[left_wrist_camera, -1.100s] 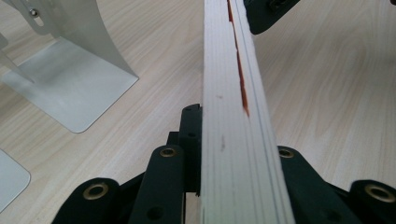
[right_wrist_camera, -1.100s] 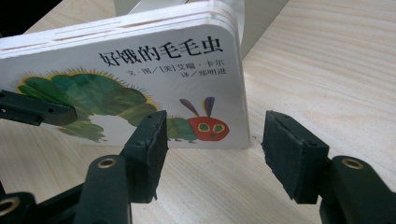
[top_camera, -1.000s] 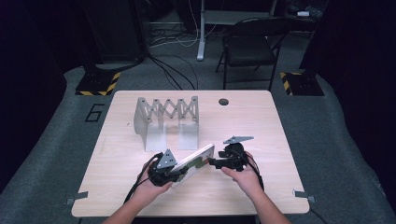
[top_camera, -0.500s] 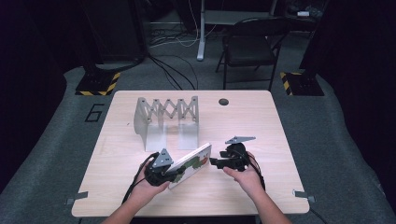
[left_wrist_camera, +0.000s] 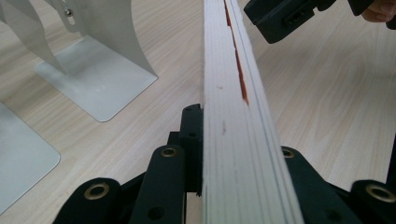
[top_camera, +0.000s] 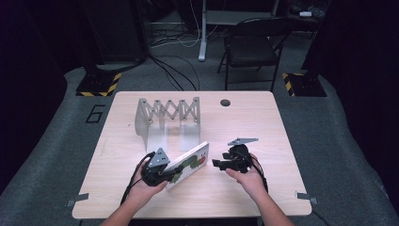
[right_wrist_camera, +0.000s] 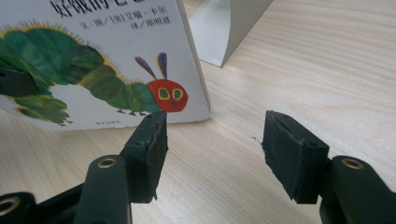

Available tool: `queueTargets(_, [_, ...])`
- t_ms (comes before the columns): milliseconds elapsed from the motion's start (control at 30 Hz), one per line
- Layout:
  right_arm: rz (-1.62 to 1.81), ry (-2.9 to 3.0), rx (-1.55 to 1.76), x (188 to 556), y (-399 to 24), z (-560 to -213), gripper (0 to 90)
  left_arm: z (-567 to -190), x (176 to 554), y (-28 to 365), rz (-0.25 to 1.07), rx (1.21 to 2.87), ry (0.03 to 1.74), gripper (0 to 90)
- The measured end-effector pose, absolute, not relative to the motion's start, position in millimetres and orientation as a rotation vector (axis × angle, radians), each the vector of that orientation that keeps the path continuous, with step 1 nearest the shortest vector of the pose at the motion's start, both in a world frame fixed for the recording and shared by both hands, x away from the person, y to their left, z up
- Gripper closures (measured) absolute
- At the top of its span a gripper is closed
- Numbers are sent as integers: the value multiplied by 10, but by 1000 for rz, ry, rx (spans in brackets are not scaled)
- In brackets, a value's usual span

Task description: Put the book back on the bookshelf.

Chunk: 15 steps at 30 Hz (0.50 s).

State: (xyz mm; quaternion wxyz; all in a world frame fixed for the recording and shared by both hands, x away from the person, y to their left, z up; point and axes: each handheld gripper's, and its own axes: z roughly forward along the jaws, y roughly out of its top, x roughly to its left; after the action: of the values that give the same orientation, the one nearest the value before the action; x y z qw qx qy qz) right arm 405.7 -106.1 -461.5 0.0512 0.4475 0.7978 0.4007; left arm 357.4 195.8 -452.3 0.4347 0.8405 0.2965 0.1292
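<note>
A white board book (top_camera: 190, 162) with a green caterpillar on its cover stands tilted on its long edge on the wooden table (top_camera: 263, 122). My left gripper (top_camera: 170, 175) is shut on the book's near end; in the left gripper view the black jaws of my left gripper (left_wrist_camera: 238, 140) press both faces of the book (left_wrist_camera: 233, 93). To the right of the book, my right gripper (top_camera: 215, 163) points at it, open. In the right gripper view my right gripper (right_wrist_camera: 212, 135) has nothing between its pads (right_wrist_camera: 154, 140), just short of the book (right_wrist_camera: 93, 70) and its lower corner.
A metal accordion book rack (top_camera: 167, 115) with flat base plates stands behind the book, toward the table's far left. A round cable hole (top_camera: 225, 102) sits near the far edge. A folding chair (top_camera: 254, 47) and cables lie beyond the table.
My left gripper and the book have shifted slightly left, away from the right gripper. The right gripper has stayed where it was, still open.
</note>
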Motion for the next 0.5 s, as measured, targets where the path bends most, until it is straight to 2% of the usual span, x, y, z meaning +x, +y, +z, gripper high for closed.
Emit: queueTargets(500, [1213,2429,1352,4067,-1081,-4635,403,-4456,3618,2169,378,2038,803,758])
